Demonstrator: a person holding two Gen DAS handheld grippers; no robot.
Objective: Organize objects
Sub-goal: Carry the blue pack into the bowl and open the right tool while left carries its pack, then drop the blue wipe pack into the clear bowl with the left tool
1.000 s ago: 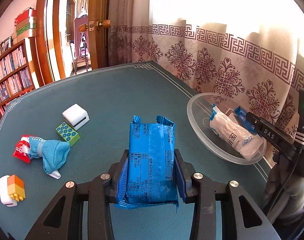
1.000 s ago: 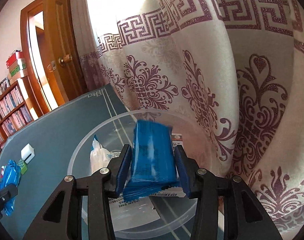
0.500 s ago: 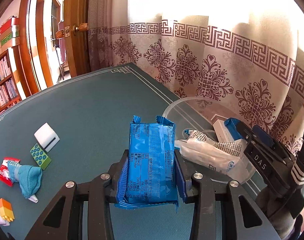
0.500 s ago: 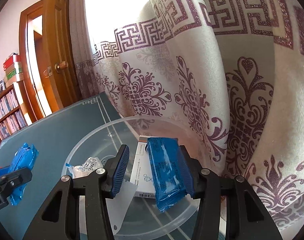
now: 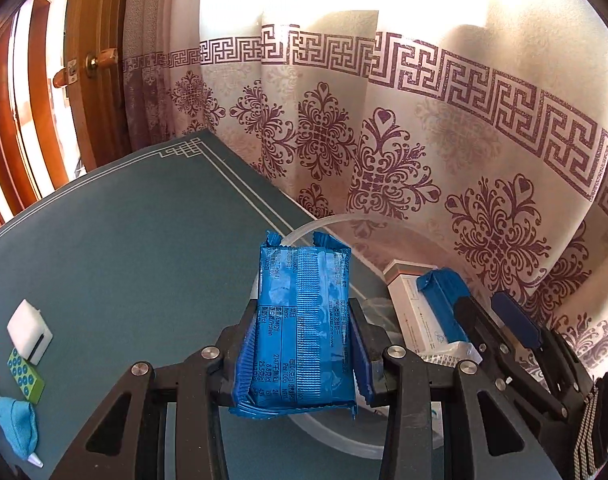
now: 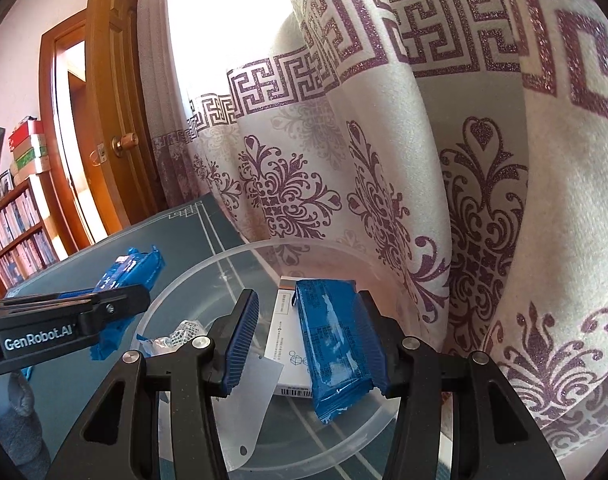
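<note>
Blue packet (image 5: 304, 332) is clamped upright between the left gripper (image 5: 304, 354) pads, squeezed on both sides, hanging right at the near rim of the clear bowl (image 5: 304, 230) that sits at the table's (image 5: 143, 240) edge by the patterned curtain (image 5: 424, 120). From the right wrist view you can see that same left gripper (image 6: 115, 306) coming in from the side with its packet (image 6: 129, 270) just outside the bowl (image 6: 183, 292).

Right gripper (image 6: 308, 344) is over the bowl with its fingers spread apart. A second blue packet (image 6: 332, 340) leans against the right pad only, with a clear gap to the left pad, so it's let go, not pinched. It lies on a white box (image 6: 287, 344) inside the bowl, with a crumpled clear wrapper (image 6: 183, 330) beside it.

Off to the left on the table: a white block (image 5: 28, 330), a green block (image 5: 25, 374) and a blue cloth (image 5: 17, 424).
</note>
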